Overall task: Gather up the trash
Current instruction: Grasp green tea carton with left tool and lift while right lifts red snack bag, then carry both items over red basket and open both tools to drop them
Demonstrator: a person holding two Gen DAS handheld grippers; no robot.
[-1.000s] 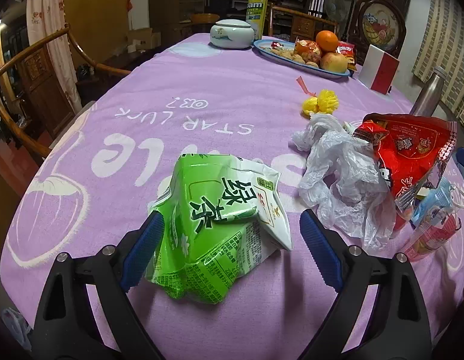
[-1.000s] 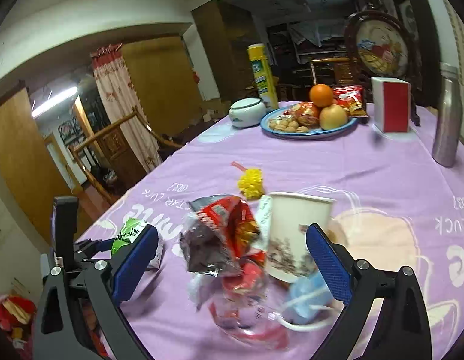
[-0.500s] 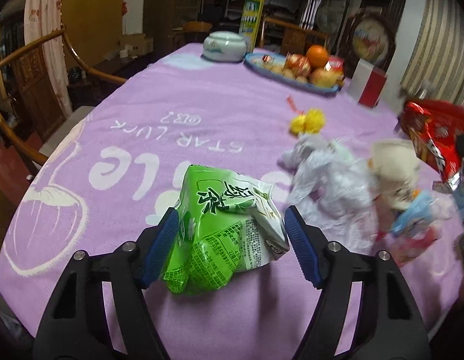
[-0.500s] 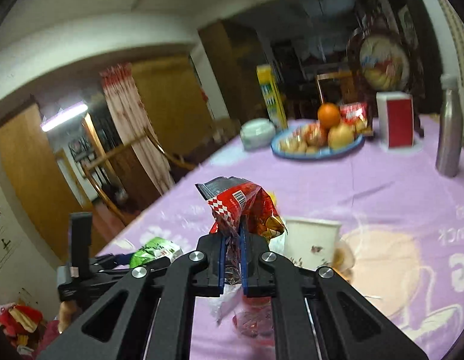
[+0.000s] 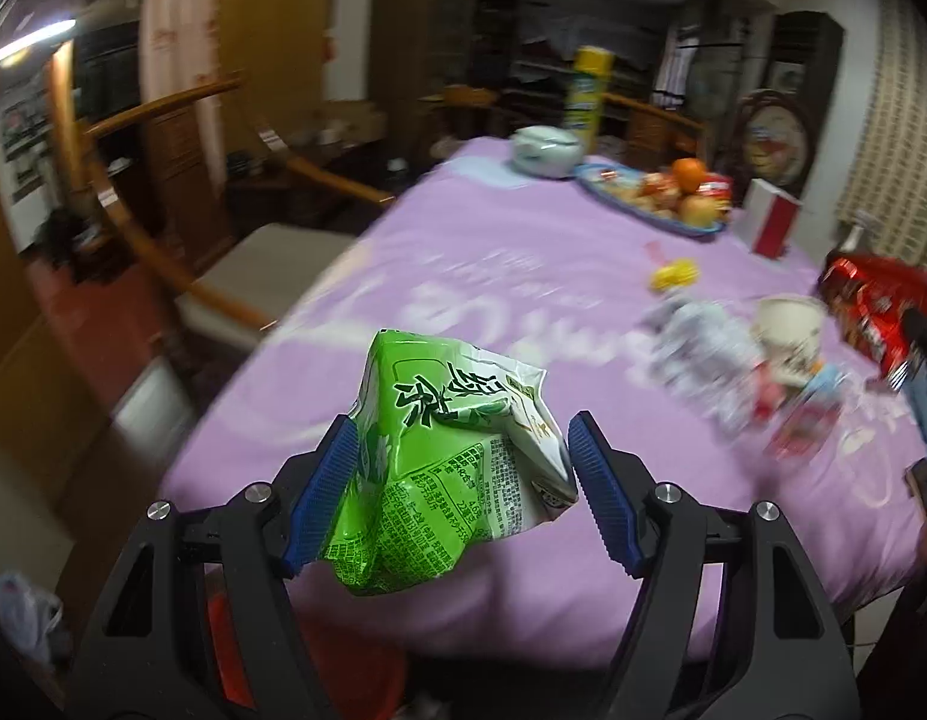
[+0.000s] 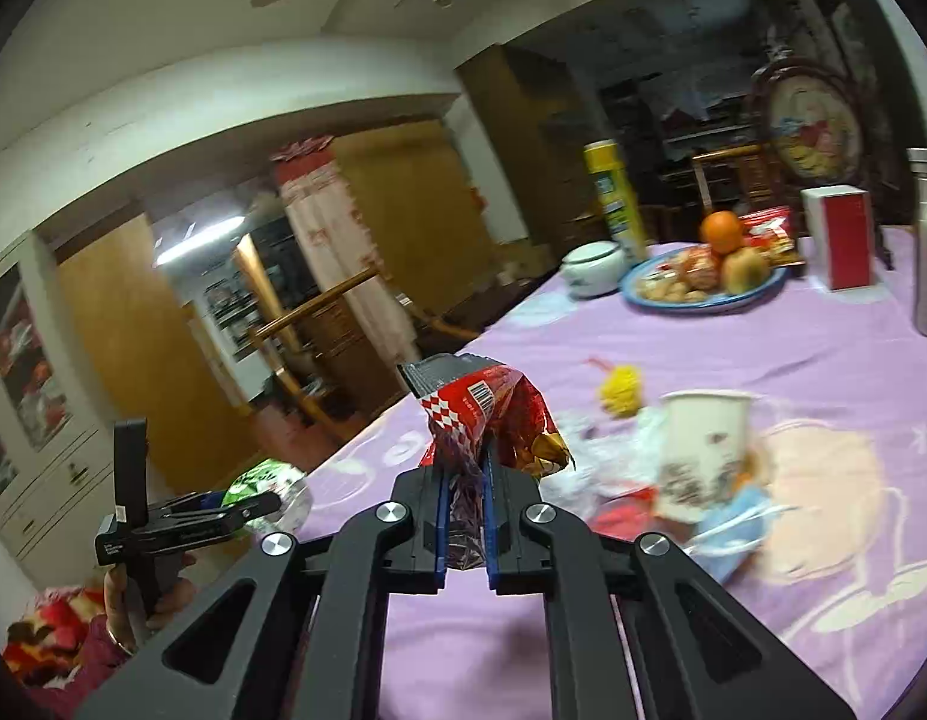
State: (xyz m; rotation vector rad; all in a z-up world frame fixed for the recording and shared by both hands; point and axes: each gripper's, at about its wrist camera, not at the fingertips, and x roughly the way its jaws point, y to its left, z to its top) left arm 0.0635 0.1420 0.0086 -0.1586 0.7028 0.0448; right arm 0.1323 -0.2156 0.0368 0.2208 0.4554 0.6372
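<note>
Both grippers now grasp trash lifted off the desk: my left gripper has closed on the green tea carton, my right gripper pinches the red snack wrapper, leaving the paper cup still to collect.

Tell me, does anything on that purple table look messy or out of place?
Yes. A heap of litter sits near the table's edge: a crumpled clear plastic bag, a paper cup tilted among wrappers, and a blue face mask. It clashes with the tidy fruit plate farther back.
</note>
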